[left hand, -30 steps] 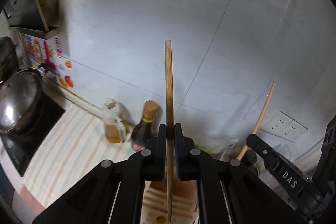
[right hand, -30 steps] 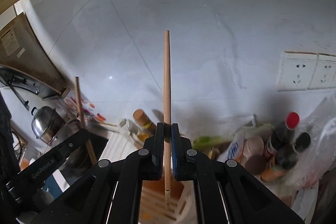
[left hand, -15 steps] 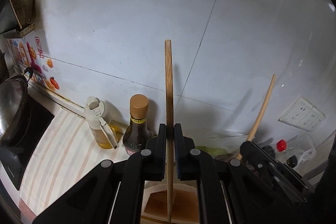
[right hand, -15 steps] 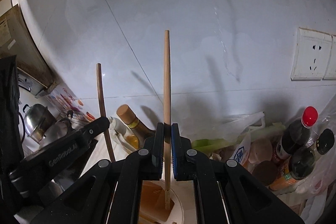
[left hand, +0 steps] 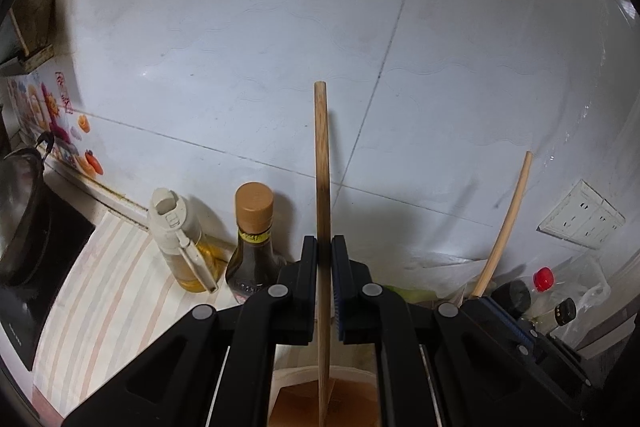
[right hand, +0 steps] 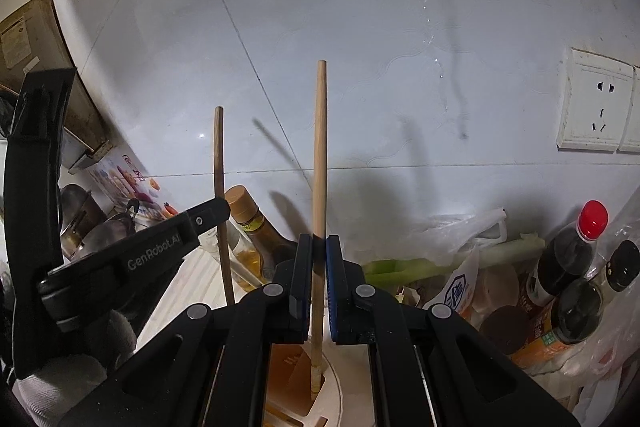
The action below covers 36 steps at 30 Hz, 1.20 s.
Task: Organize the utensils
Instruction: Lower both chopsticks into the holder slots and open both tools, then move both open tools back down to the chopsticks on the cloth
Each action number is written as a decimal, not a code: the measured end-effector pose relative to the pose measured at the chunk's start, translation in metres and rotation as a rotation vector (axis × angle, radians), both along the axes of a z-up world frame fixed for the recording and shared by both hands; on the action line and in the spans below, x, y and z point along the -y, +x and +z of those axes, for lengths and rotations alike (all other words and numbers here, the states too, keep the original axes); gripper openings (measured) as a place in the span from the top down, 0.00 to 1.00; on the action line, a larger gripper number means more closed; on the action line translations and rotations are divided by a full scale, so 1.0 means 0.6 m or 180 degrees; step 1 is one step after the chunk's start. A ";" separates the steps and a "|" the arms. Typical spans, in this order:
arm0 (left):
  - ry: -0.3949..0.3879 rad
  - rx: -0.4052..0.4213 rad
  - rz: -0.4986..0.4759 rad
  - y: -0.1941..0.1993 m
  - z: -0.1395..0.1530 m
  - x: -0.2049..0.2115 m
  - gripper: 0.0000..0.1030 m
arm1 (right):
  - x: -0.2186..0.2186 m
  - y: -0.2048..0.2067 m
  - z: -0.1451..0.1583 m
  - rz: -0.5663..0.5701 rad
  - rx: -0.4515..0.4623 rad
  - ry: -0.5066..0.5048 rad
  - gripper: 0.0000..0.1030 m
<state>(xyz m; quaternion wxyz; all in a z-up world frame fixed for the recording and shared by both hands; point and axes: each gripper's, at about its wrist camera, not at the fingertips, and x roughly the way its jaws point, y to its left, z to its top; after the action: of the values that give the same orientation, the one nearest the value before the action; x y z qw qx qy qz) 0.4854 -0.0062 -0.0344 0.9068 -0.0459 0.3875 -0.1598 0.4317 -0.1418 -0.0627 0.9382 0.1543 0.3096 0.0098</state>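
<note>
The left gripper (left hand: pixel 324 247) had its jaws closed on a dark chopstick (left hand: pixel 321 163), held upright with its lower end in the holder (left hand: pixel 288 377). The right gripper (right hand: pixel 319 247) likewise clamped a pale chopstick (right hand: pixel 319 147), its tip in a slot of the holder. Behind the holder stood an oil bottle (left hand: pixel 184 247) and a sauce bottle (left hand: pixel 252 239) against the tiled wall (left hand: pixel 280 27).
</note>
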 end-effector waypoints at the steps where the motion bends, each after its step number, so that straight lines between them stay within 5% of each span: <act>1: 0.0035 0.0004 -0.0003 0.000 -0.002 0.002 0.96 | 0.000 0.000 -0.002 0.0006 -0.0009 -0.0001 0.94; 12: 0.0130 -0.0116 -0.0023 -0.018 -0.034 -0.007 0.95 | -0.003 -0.017 -0.017 0.0175 -0.0001 -0.0019 0.94; 18: 0.0270 -0.0146 -0.0028 -0.051 -0.028 -0.013 0.91 | 0.008 -0.024 -0.030 0.0321 -0.0240 0.0088 0.91; 20: 0.0372 -0.0145 0.0075 -0.064 -0.017 -0.021 0.83 | 0.016 -0.026 -0.036 0.0346 -0.0344 0.0128 0.76; 22: 0.0385 -0.0124 0.0181 -0.079 -0.007 -0.032 0.37 | 0.026 -0.036 -0.039 0.0372 -0.0384 0.0223 0.54; 23: 0.0387 -0.0075 0.0283 -0.090 0.002 -0.043 0.27 | 0.029 -0.041 -0.037 0.0375 -0.0385 0.0233 0.48; 26: 0.0474 -0.0012 0.0480 -0.116 0.018 -0.067 0.21 | 0.038 -0.064 -0.027 0.0365 -0.0354 0.0219 0.42; 28: 0.0495 -0.0017 0.0577 -0.134 0.026 -0.081 0.00 | 0.045 -0.086 -0.019 0.0307 -0.0348 0.0200 0.33; 32: 0.0545 0.0088 0.0708 -0.185 0.040 -0.104 0.00 | 0.052 -0.134 -0.006 0.0219 -0.0416 0.0172 0.11; 36: 0.0524 0.0030 0.0709 -0.238 0.033 -0.126 0.00 | 0.054 -0.193 -0.007 0.0073 -0.0516 0.0076 0.07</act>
<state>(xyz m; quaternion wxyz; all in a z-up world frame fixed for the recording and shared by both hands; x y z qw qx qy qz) 0.3428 0.0696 -0.0147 0.9214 -0.0133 0.3876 -0.0259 0.3160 -0.1739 -0.0667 0.9080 0.1622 0.3861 0.0117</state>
